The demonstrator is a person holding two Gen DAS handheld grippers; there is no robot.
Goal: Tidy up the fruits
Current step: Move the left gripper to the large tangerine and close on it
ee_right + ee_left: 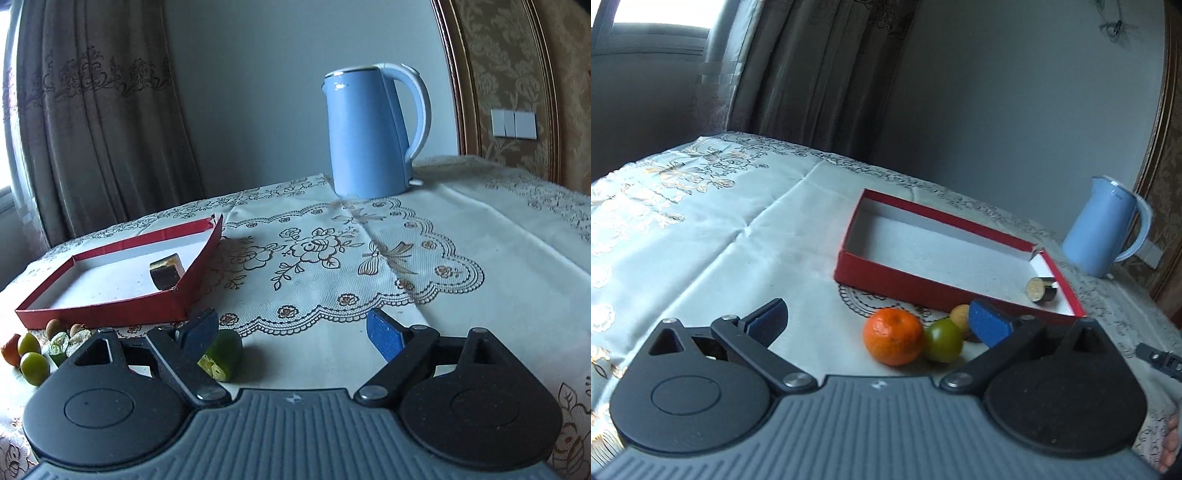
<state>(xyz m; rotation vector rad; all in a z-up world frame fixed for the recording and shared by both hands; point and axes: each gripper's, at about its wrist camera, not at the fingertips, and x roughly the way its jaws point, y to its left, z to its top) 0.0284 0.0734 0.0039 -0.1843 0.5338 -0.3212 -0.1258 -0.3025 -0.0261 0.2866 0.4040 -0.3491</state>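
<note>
A shallow red box (897, 282) with a white inside lies on the table; it also shows in the right wrist view (110, 312). One dark cut piece (1041, 290) lies in its corner, seen too in the right wrist view (166, 273). In front of the box sit an orange (893, 340), a green fruit (942, 340) and a small tan fruit (960, 315). My left gripper (882, 321) is open and empty just before the orange. My right gripper (295, 332) is open and empty; a cut green piece (219, 356) lies behind its left finger. More small fruits (35, 356) lie at far left.
A blue electric kettle (369, 136) stands at the back of the table, right of the box; it also shows in the left wrist view (1104, 229). An embroidered tablecloth (369, 266) covers the table. Curtains and a wall are behind. The table edge falls off at left.
</note>
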